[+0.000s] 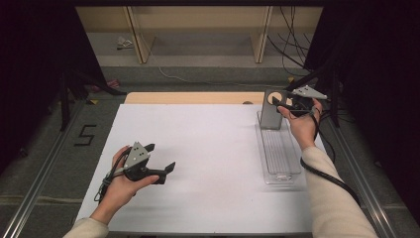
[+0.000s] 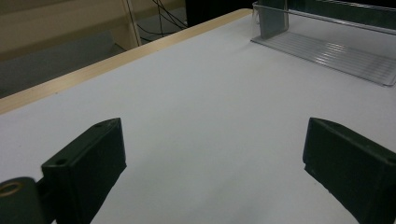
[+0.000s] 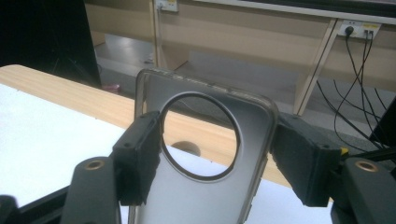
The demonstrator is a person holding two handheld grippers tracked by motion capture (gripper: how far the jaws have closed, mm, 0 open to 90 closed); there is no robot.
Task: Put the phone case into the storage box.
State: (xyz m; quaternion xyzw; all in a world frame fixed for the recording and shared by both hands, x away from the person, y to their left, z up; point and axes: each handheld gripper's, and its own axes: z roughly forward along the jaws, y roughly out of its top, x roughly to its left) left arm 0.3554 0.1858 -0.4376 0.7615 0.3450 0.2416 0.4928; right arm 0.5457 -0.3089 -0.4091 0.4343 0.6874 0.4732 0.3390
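Note:
A translucent grey phone case (image 1: 270,110) with a round camera hole stands upright at the far end of a clear plastic tray (image 1: 280,153) on the right of the white table. My right gripper (image 1: 280,105) reaches it from the right. In the right gripper view the case (image 3: 201,196) stands between the two pads of my right gripper (image 3: 215,163); they sit at its side edges without visibly squeezing it. My left gripper (image 1: 161,156) rests low over the near left of the table, wide open with nothing between its fingers; the left gripper view shows it (image 2: 212,154) over bare table, with the case (image 2: 273,21) far off.
The tray (image 2: 336,56) runs lengthwise along the table's right side. A wooden strip (image 1: 193,97) edges the far side of the table. Beyond it stand wooden shelf legs (image 1: 261,34) and loose cables (image 1: 292,44) on the floor.

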